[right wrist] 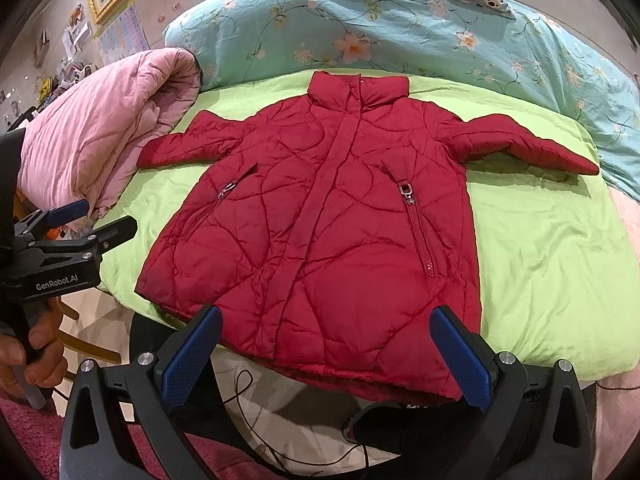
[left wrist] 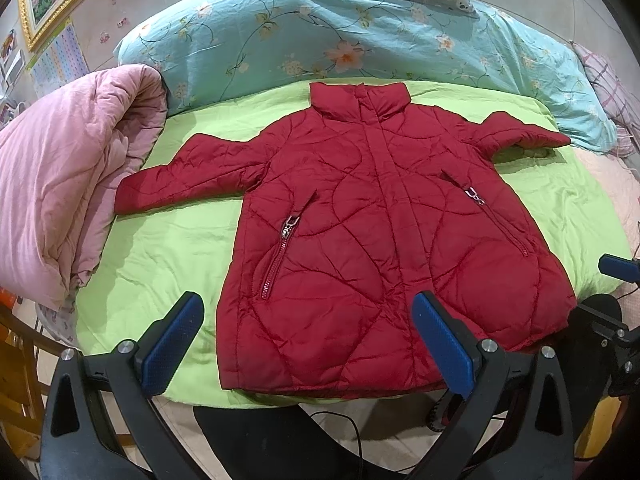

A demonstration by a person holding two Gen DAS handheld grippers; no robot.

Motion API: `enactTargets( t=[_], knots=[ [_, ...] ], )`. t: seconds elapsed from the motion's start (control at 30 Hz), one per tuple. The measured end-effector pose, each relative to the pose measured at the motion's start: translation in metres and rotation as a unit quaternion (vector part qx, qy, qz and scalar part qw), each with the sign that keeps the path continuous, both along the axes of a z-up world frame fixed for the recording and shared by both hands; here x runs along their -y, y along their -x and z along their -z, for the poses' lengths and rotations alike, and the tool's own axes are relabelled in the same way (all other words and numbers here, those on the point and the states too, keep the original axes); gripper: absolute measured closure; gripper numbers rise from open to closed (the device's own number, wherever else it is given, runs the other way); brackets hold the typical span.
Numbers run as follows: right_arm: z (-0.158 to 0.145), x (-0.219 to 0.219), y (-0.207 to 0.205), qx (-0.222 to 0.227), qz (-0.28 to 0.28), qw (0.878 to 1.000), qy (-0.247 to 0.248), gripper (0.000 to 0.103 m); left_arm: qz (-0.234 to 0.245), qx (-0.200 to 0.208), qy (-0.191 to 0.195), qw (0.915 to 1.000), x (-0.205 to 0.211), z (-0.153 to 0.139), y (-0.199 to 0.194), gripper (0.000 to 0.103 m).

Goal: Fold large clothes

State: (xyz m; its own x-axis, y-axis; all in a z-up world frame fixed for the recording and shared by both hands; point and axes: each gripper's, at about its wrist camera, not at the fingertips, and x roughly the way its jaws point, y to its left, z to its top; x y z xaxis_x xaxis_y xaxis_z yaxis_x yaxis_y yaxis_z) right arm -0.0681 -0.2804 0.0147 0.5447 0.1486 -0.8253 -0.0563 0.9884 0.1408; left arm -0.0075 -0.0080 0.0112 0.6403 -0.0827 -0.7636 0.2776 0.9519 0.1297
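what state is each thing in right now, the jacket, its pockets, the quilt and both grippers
red jacket: spread flat, front up, unfolded, sleeves out
front closure: shut up to the collar
pocket zips: closed
pink quilt: folded, beside the jacket's sleeve
left gripper: open, holding nothing, over the hem
right gripper: open, holding nothing, over the hem

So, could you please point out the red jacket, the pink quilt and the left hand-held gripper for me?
red jacket (left wrist: 360, 216): left wrist view, middle of the front panel.
pink quilt (left wrist: 60, 184): left wrist view, top of the folded bundle.
left hand-held gripper (left wrist: 308, 344): left wrist view, midway between its open blue fingertips.
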Motion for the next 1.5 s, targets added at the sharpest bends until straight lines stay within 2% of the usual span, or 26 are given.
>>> enactTargets(
  t=[0.3,0.53,0.67,0.93,1.5],
  knots=[
    [-0.003,0.022,-0.015,0.019,0.017,0.999,-0.028,0.000,-0.004,-0.004,0.015,0.9999,-0.001,0.004,-0.022,0.000],
    [0.003,0.084,-0.051,0.038,0.086,0.994,-0.061,0.000,-0.007,-0.007,0.037,0.9993,0.003,0.011,-0.056,0.000],
    [0.008,0.123,-0.071,0.042,0.129,0.988,-0.079,0.000,-0.019,-0.006,0.031,0.9993,0.007,0.015,-0.076,0.000],
    [0.018,0.176,-0.100,0.037,0.180,0.981,-0.069,0.000,-0.031,-0.011,0.024,0.9992,0.014,0.024,-0.106,0.000],
    [0.041,0.230,-0.155,0.025,0.214,0.974,-0.066,0.000,-0.017,-0.022,0.018,0.9994,0.056,0.045,-0.163,0.000]
  ],
)
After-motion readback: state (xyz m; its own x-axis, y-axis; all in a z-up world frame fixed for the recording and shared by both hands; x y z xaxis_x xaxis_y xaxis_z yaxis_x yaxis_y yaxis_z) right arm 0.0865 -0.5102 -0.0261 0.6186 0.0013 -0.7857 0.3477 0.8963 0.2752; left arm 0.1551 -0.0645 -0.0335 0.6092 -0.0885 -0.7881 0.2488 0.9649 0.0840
